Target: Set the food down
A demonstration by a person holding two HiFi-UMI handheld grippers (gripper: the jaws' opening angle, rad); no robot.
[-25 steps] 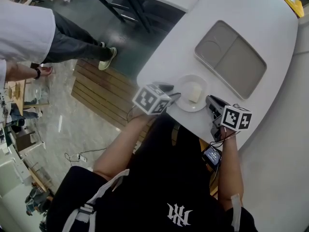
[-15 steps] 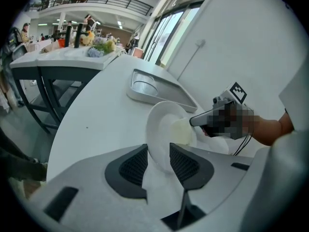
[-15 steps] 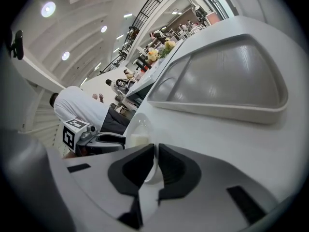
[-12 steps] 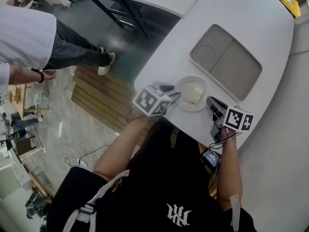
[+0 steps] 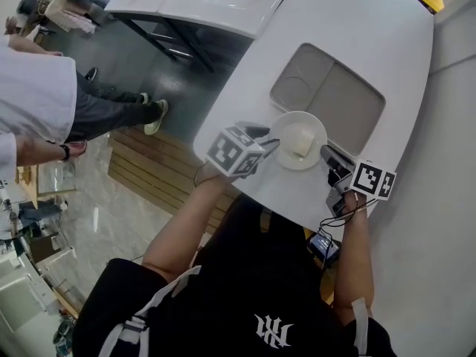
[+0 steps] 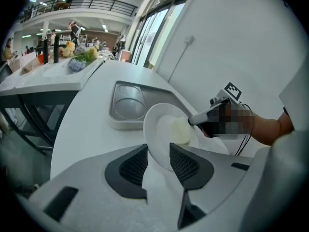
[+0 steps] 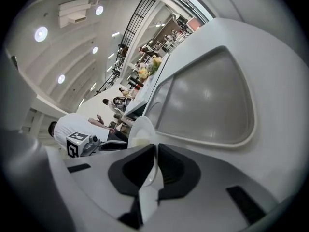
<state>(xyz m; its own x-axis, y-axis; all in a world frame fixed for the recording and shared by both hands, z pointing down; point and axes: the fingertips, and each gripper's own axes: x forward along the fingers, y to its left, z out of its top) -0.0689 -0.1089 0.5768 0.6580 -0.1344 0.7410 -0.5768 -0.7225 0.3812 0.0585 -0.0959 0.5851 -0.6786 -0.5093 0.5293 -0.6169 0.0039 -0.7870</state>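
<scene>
plate: stiff, brittle, slick glaze; food sits loose on it. grip points: opposite rims. left gripper and right gripper jaws, just closing, clamp there.

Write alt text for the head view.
The left gripper and right gripper, whose jaws have just been closing, grip opposite rims of a white plate bearing a pale food block, over a table beside a grey tray.

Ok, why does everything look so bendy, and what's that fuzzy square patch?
Left gripper view: the wide lens bends the table edge and blackens the corners; the mosaic patch was added afterwards, while the plate stays sharp. Right gripper view: the tray bulges like a bubble, and the ceiling lights glare. Head view: sharp, evenly lit.
</scene>
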